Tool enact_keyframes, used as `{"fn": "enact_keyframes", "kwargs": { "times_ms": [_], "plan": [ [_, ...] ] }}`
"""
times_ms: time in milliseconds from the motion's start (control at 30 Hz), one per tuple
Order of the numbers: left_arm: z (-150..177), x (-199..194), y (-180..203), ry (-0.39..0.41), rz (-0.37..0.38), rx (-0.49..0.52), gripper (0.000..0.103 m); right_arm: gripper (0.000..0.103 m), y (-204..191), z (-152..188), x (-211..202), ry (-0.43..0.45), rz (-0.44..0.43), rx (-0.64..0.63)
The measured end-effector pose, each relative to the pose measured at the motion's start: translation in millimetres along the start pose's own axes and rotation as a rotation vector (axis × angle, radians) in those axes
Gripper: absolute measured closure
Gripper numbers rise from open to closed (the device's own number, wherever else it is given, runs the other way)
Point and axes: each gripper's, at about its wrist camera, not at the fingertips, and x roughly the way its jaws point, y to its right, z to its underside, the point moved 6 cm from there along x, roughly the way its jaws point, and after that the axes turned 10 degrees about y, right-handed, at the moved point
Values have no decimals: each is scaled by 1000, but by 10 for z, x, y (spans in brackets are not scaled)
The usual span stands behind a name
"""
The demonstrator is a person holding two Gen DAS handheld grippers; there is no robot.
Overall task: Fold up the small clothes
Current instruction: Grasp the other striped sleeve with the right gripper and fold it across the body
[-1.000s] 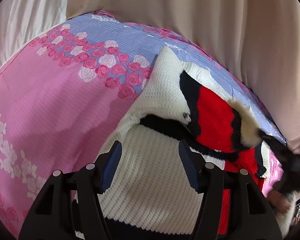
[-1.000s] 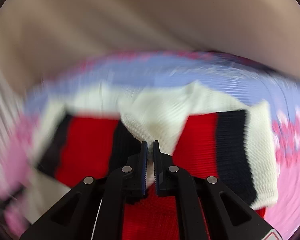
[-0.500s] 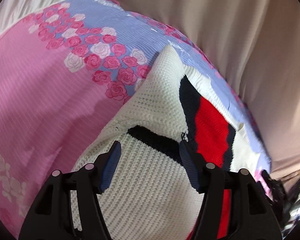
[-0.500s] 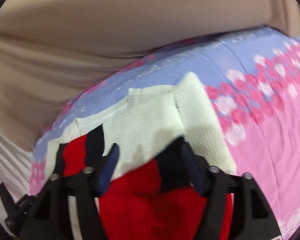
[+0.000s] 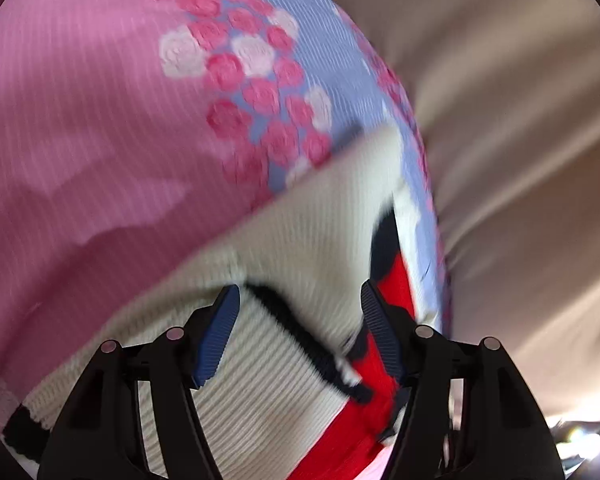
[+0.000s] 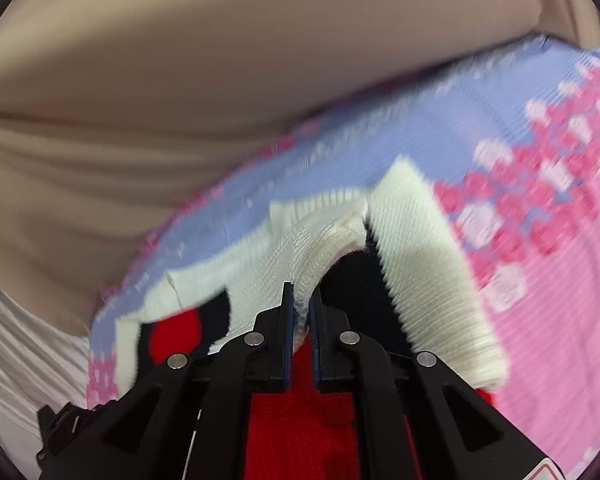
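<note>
While right tool [image 6: 301, 308] pinches sweater [image 6: 428, 264] | left tool [image 5: 300, 332] hovers above

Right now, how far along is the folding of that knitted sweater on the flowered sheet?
Partly done: a white section of the sweater already lies folded over. In hand: the right tongs have just closed, pinching a white fold. The left tongs hover open above it. Left: finishing the fold on the sheet.

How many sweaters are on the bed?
1. The knit sweater lies on the flowery bedspread, near its far edge by the beige curtain. Its lower part runs out of view, so something else could be hidden.
</note>
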Motion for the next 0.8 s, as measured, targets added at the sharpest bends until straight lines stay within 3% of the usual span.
{"fn": "enact_keyframes", "kwargs": {
  "times_ms": [67, 133, 167, 233, 333, 467, 567, 700, 767, 800],
  "plan": [
    [-55, 89, -35, -9, -22, -19, 45, 97, 162, 12, -52, -9, 36, -19],
    [-59, 145, -17, 2, -50, 13, 53, 97, 326, 220, 107, -110, 71, -37],
    [-61, 135, 33, 21, -75, 65, 67, 97, 359, 295, 138, -132, 78, -50],
    [-66, 47, 159, 71, -93, 165, 81, 97, 356, 317, 100, -121, 53, -41],
    [-92, -71, 201, 144, -117, 229, 84, 97, 362, 306, 19, -97, 26, -34],
    [-83, 48, -1, 140, -192, 226, 85, 97, 603, 524, 156, -180, 91, -76],
    [-70, 57, -46, 136, -196, 261, 83, 97, 628, 547, 22, -173, 74, -52],
    [46, -221, 3, 106, -169, 327, 77, 85, 678, 584, -495, -159, 80, -83],
    [115, -489, -72, 103, -171, 407, 64, 78, 771, 702, -790, -181, 75, -94],
    [143, -646, -162, 97, -181, 448, 63, 71, 845, 835, -1015, -202, 75, -107]
  ]
}}
